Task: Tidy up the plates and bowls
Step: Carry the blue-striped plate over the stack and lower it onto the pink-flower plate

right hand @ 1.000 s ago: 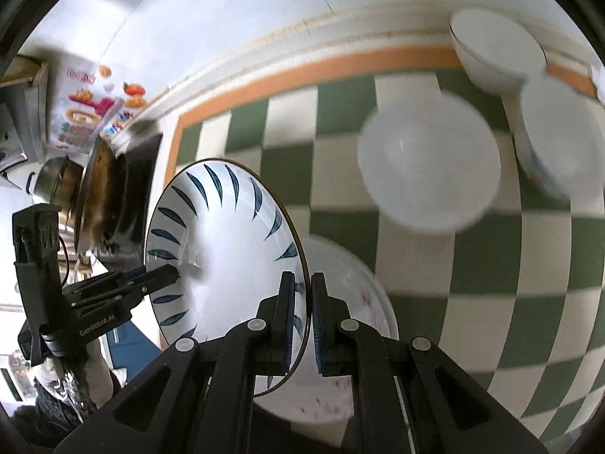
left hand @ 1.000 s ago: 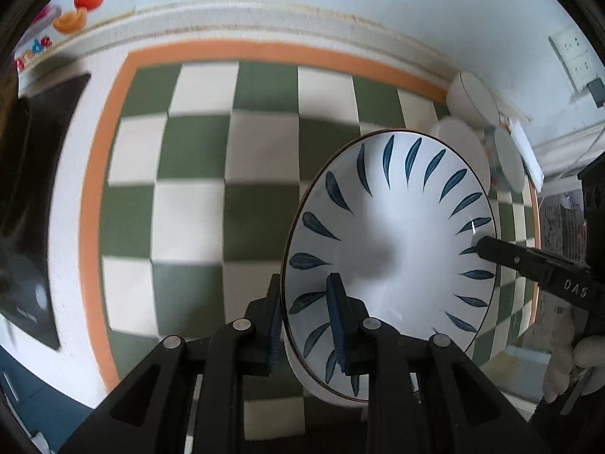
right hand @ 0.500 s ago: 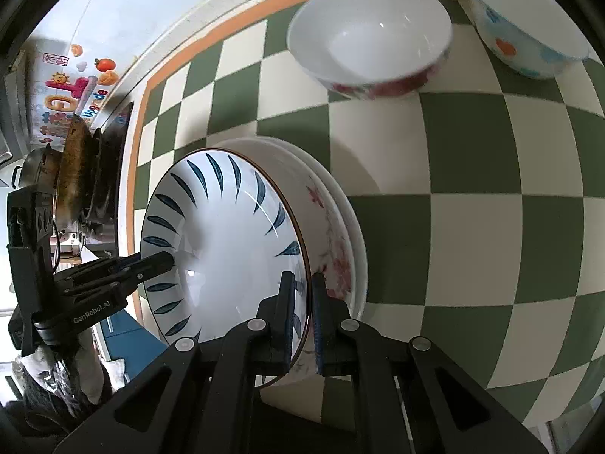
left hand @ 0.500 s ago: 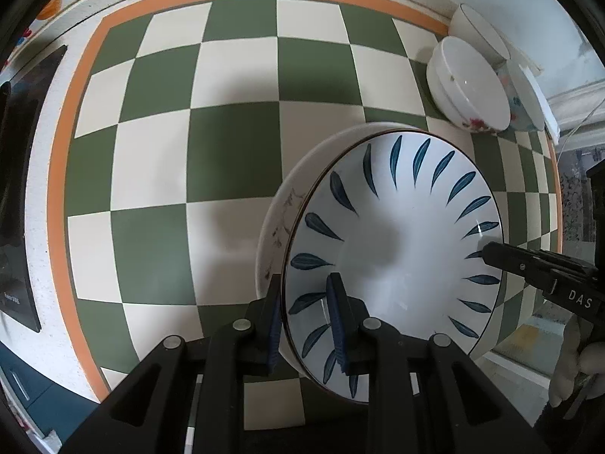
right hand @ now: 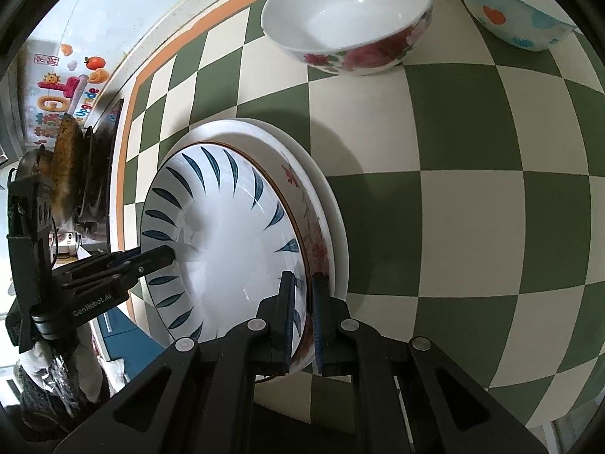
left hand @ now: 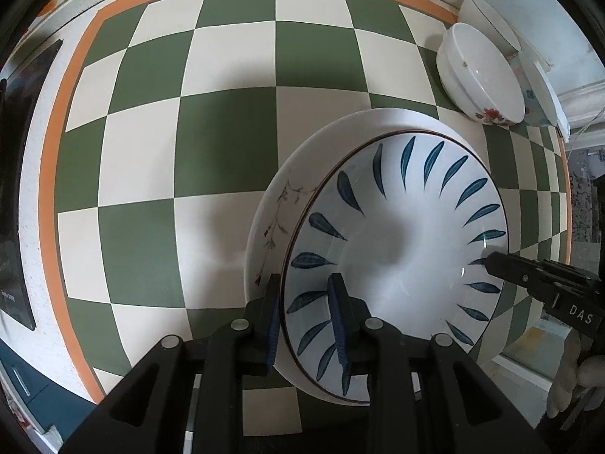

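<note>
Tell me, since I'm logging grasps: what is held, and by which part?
The blue-leaf plate, by its rim: left gripper on one edge, right gripper on the opposite edge.

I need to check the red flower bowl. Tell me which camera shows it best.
Right wrist: the flower bowl sits near and unblocked, its inside and red pattern clear. Left wrist shows it smaller at the edge, tight against another bowl.

A home kitchen is showing here. Bowls (right hand: 348, 19) are sitting on a checkered counter (right hand: 453, 227); a worn wok (right hand: 66, 162) is standing nearby.
</note>
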`<action>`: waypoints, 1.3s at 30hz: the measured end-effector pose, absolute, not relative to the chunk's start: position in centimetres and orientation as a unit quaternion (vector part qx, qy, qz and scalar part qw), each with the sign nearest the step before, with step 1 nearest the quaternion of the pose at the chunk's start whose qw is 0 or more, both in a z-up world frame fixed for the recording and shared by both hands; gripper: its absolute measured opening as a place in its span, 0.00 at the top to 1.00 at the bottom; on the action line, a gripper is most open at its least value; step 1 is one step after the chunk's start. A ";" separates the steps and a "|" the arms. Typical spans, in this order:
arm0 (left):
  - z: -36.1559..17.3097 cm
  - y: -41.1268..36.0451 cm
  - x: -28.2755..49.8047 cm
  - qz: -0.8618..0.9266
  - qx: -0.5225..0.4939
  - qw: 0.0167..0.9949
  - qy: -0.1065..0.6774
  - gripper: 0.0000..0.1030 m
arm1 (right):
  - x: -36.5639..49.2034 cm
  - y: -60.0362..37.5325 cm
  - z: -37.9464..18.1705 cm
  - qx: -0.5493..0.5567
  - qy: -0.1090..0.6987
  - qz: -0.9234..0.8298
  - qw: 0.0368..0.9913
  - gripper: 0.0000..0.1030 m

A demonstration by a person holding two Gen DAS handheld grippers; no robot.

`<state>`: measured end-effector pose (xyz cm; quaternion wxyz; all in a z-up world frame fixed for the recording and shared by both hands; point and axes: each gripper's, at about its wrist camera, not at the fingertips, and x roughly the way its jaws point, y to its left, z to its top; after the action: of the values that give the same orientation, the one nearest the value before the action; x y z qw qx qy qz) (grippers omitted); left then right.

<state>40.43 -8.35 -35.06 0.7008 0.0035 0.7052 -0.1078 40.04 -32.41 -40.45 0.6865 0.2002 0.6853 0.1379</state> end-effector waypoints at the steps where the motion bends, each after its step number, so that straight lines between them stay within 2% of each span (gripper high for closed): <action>1: -35.1 -8.4 40.5 -0.107 0.004 0.701 0.705 0.79 | 40.1 -32.4 -40.4 0.199 0.685 0.138 0.688 0.90; 15: -34.9 -8.4 39.6 -0.072 -0.008 0.709 0.702 0.78 | 40.2 -31.9 -39.8 0.184 0.688 0.121 0.692 0.88; 26: -34.7 -8.8 38.4 -0.048 0.002 0.718 0.694 0.78 | 40.8 -30.5 -38.5 0.116 0.687 0.106 0.710 0.88; 39: -33.7 -8.7 37.2 -0.042 -0.006 0.728 0.685 0.78 | 40.1 -31.2 -38.0 0.136 0.684 0.087 0.712 0.86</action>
<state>37.23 -8.68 -33.68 0.7276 -0.0058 0.6847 -0.0421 40.08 -31.23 -38.02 0.7116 0.1359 0.6838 0.0867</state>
